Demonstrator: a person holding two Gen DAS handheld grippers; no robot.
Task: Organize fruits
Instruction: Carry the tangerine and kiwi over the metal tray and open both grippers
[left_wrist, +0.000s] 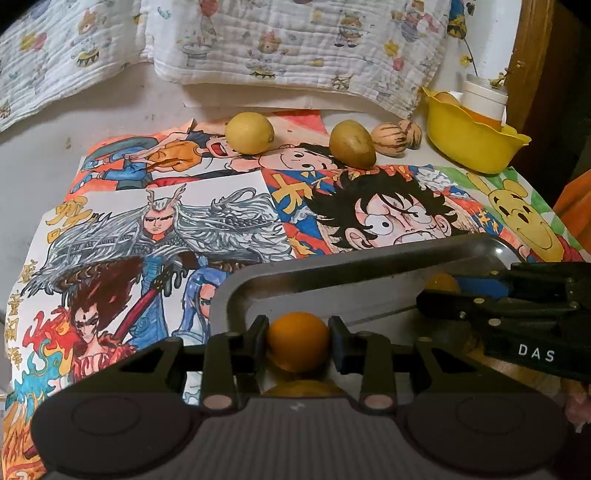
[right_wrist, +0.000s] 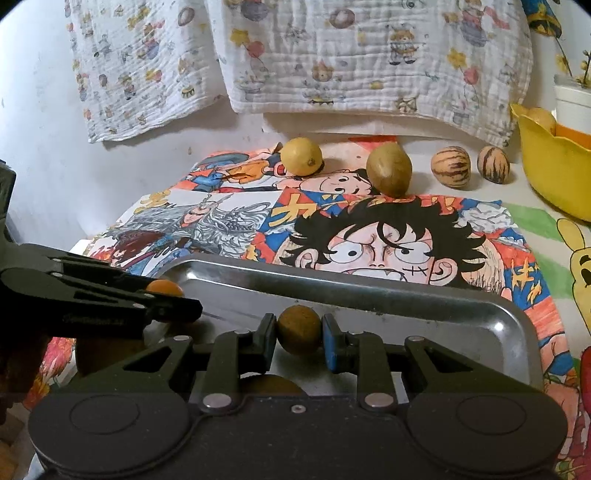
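My left gripper (left_wrist: 298, 341) is shut on a small orange fruit (left_wrist: 297, 339), held just over the near left part of a metal tray (left_wrist: 332, 269). My right gripper (right_wrist: 299, 334) is shut on a small brown round fruit (right_wrist: 298, 330) above the same tray (right_wrist: 369, 286). Each gripper shows in the other's view: the right gripper (left_wrist: 428, 299) enters from the right, the left gripper (right_wrist: 184, 302) from the left with the orange fruit (right_wrist: 164, 287) in it. At the back lie a yellow lemon (left_wrist: 249, 132), a brownish-green oval fruit (left_wrist: 351, 143) and two striped fruits (left_wrist: 388, 134).
Colourful cartoon drawings (left_wrist: 369, 210) cover the table. A yellow bowl (left_wrist: 472, 142) with a fruit and a white jar in it stands at the back right. A printed cloth (left_wrist: 295, 44) hangs over the back wall. A wooden frame (left_wrist: 535, 55) rises behind the bowl.
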